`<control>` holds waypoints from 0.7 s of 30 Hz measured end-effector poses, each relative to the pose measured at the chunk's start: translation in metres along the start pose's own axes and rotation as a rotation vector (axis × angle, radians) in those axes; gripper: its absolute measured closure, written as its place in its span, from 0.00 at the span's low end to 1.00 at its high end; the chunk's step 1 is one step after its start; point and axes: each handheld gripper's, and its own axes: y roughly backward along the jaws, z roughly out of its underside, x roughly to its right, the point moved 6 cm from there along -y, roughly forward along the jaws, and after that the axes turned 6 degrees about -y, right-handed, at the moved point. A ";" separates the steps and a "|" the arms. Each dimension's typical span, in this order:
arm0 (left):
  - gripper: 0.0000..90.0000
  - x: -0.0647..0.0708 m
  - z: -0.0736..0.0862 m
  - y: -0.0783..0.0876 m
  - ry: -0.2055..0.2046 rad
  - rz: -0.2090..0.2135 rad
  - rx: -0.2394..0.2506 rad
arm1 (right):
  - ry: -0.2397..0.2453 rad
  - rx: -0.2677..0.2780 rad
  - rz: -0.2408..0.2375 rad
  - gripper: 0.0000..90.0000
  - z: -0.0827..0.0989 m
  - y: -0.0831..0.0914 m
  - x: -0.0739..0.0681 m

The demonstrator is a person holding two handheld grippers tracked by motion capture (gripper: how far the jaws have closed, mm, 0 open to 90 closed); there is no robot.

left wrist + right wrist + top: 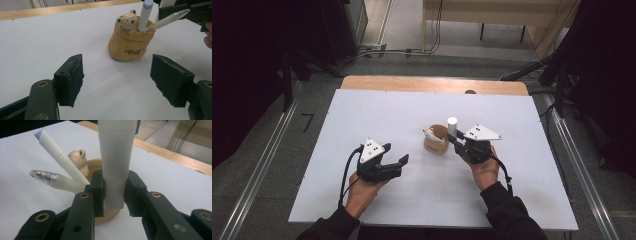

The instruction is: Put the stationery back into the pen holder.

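White tube (115,162) upright, clenched in right tool (114,195) just beside bear-shaped pen holder (435,139); left tool (117,80) released, apart.

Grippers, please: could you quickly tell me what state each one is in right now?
Left gripper: open, holding nothing.
Right gripper: closed on the white tube, upright beside the bear pen holder.

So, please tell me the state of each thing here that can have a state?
Left gripper: open, nothing between its jaws.
Right gripper: shut on the white tube, held upright.
Bear pen holder: upright on the table.
White marker: capped, leaning in the holder.
Clear pen: leaning in the holder.
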 end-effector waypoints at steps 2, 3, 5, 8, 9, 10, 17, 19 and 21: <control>0.29 -0.001 0.000 -0.001 0.001 0.001 -0.005 | -0.006 0.003 -0.004 0.77 -0.002 -0.001 0.000; 0.30 -0.001 0.001 -0.001 0.003 0.000 -0.012 | -0.009 0.004 -0.006 0.77 -0.003 -0.002 0.000; 0.30 -0.001 0.001 -0.001 0.001 0.001 -0.011 | -0.010 0.006 -0.010 0.77 -0.005 -0.004 -0.001; 0.30 0.000 0.002 -0.001 0.001 0.003 -0.011 | -0.020 0.006 -0.017 0.77 -0.007 -0.007 -0.001; 0.30 0.000 0.002 -0.001 0.001 0.002 -0.010 | -0.022 0.006 -0.016 0.77 -0.008 -0.008 -0.001; 0.30 0.000 0.002 -0.001 0.003 0.002 -0.010 | -0.018 0.007 -0.018 0.77 -0.008 -0.009 -0.002; 0.30 -0.001 0.003 -0.001 0.008 0.002 -0.013 | -0.024 0.005 -0.028 0.77 -0.014 -0.017 -0.004; 0.30 -0.002 0.003 -0.001 0.008 0.003 -0.012 | -0.035 0.004 -0.036 0.77 -0.015 -0.019 -0.004; 0.30 -0.002 0.003 0.000 0.006 0.002 -0.013 | -0.040 0.003 -0.037 0.77 -0.015 -0.022 -0.004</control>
